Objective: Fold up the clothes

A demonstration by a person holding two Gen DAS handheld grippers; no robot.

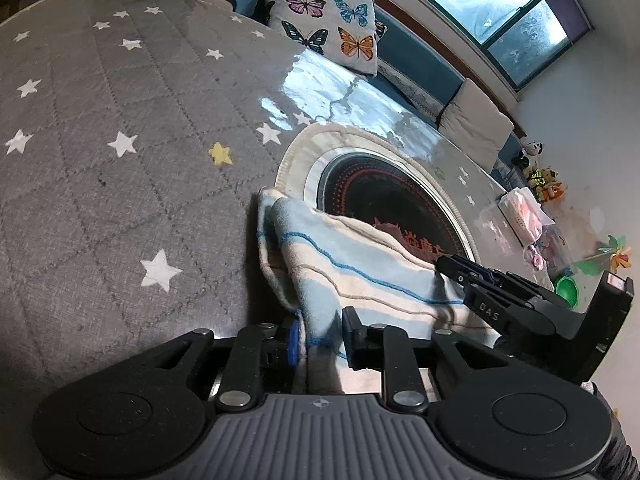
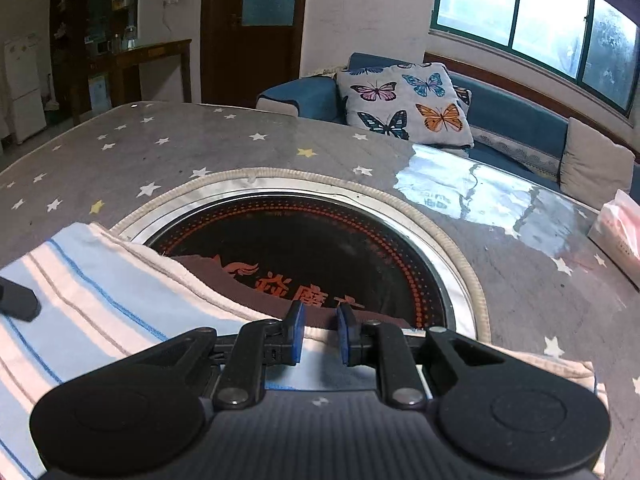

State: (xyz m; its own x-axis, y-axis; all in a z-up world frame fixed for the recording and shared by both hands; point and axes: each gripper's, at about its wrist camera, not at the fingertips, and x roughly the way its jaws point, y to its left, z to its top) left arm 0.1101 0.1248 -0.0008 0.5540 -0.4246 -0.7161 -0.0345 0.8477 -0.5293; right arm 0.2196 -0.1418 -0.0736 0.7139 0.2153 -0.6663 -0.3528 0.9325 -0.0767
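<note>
Soft pale-blue knit garment with cream and blue stripes (image 1: 352, 276) lies bunched on the grey star-print quilted table cover (image 1: 100, 168), overlapping the glossy black round hotplate (image 2: 320, 240). The left gripper (image 1: 320, 344) pinches its folded edge; the right gripper (image 2: 320, 336) hovers above the cloth, jaws slightly apart, holding nothing.

Grey quilted desk cover (image 2: 168, 152) dotted with white and yellow stars, under a glossy clear sheet catching window glare. Set into the desk, a round black heater plate (image 2: 328, 240) ringed with orange dots and a metal rim. Behind — a blue sofa (image 2: 516, 120) with a butterfly-print cushion (image 2: 404, 104) and a plain beige cushion (image 2: 592, 164). Green-framed window (image 2: 532, 20) above, pale daylight through it. White walls, a dark wooden door (image 2: 252, 32), a dark side table (image 2: 148, 60) and a white fridge (image 2: 22, 84) at far left. Soft toys (image 1: 540, 176) heaped at the sofa's end.
</note>
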